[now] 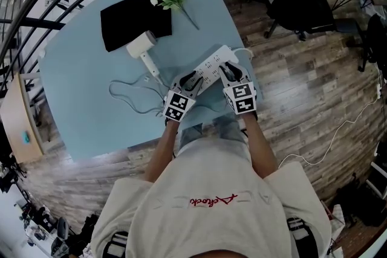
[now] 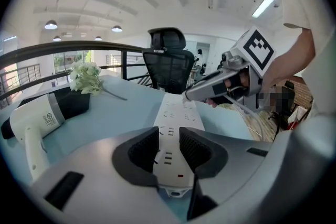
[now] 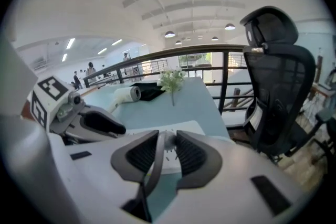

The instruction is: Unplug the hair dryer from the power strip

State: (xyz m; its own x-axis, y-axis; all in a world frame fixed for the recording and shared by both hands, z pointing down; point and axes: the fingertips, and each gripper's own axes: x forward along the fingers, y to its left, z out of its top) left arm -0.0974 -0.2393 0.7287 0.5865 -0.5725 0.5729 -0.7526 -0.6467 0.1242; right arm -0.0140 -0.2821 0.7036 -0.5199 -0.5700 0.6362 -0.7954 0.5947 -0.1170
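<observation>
We see the power strip (image 1: 213, 66) as glossy white plastic; the hair dryer (image 1: 142, 48) is white plastic too, but matt. The bench (image 1: 78, 93) is smooth pale blue with a soft sheen. The mat (image 1: 134, 26) looks like matt black cloth, though we cannot be sure. The left claw (image 2: 169, 129) and right claw (image 3: 167, 132) have smooth grey plastic shells and ribbed black pads (image 2: 142, 153); the plug (image 3: 169, 139) is smooth pale plastic. The floor (image 1: 302, 81) is wood planking.
</observation>
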